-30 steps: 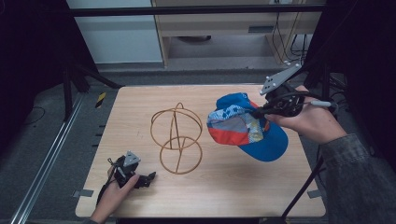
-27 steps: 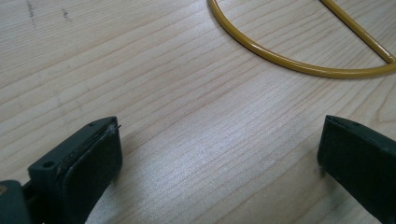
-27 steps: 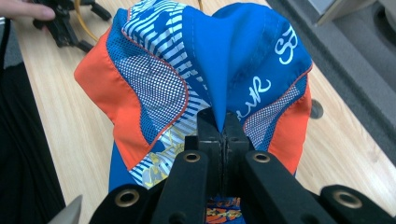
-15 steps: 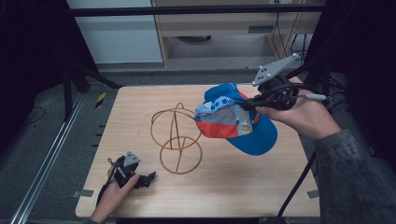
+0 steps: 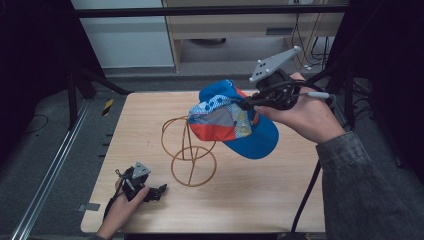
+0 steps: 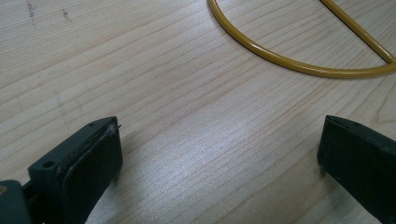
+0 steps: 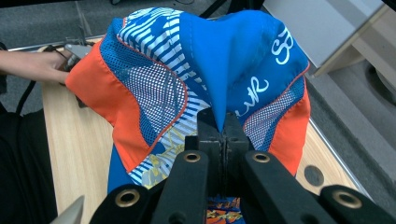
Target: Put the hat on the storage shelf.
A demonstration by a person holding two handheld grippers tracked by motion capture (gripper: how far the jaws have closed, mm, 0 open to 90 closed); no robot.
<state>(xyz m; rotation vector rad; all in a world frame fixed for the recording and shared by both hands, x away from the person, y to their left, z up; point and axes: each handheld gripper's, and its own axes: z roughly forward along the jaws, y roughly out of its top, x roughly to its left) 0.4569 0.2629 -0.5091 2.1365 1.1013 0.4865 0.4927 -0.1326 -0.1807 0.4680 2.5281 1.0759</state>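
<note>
I've got the right gripper [image 5: 248, 104] clamped tight on the blue, orange and striped fabric cap [image 5: 227, 117], held in the air above the gold wire stand [image 5: 189, 150] (near side of the wooden table [image 5: 250, 200]). Left gripper [image 5: 159, 189] rests low, jaws wide apart.

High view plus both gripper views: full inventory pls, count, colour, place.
cap: 1, blue, orange and white, held in the air over the table's right half
wire stand: 1, yellow, upright at table centre
table: 1, light wood
shelf unit: 1, beige, behind the table
left gripper: 1, black, open, low at the near-left corner
right gripper: 1, black, shut on the cap's fabric
</note>
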